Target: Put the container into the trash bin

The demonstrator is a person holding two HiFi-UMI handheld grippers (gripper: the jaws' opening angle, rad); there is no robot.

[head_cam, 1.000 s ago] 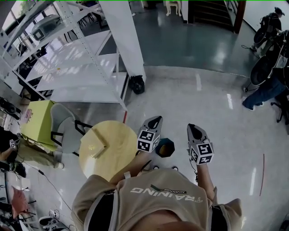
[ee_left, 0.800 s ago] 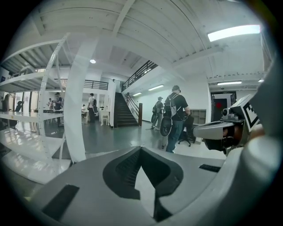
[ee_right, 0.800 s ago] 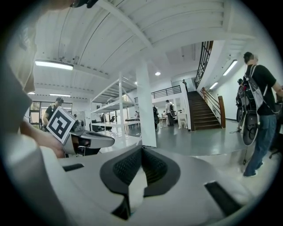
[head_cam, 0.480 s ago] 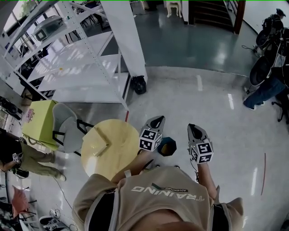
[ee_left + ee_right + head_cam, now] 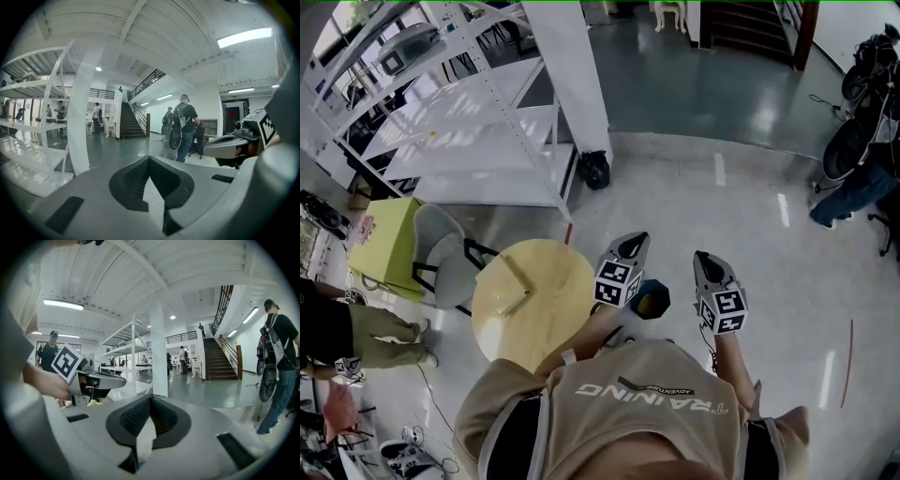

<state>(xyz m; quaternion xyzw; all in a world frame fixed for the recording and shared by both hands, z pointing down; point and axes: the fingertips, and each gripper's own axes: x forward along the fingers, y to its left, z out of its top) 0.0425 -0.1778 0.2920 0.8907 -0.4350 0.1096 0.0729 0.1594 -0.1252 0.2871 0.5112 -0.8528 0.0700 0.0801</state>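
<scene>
A pale yellow box-like container [image 5: 516, 283] lies on the round yellow table [image 5: 553, 319] at my lower left. The dark blue trash bin [image 5: 650, 300] with an orange inside stands on the floor between my two grippers, partly hidden by the left one. My left gripper [image 5: 634, 242] points forward, to the right of the table and beside the bin; its jaws are shut on nothing [image 5: 149, 161]. My right gripper [image 5: 703, 256] is held level with it to the bin's right, jaws also shut and empty [image 5: 150, 400].
A white pillar [image 5: 574, 75] and white metal shelving [image 5: 441, 112] stand ahead to the left. A grey chair [image 5: 441, 258] and a yellow-green box [image 5: 389, 248] sit left of the table. A person [image 5: 853, 192] stands by parked bikes at the far right; another person [image 5: 337, 328] is at the left edge.
The view has drifted, so table, bin and grippers sit slightly further right and higher. The person at the left edge has walked on. Both grippers stay shut.
</scene>
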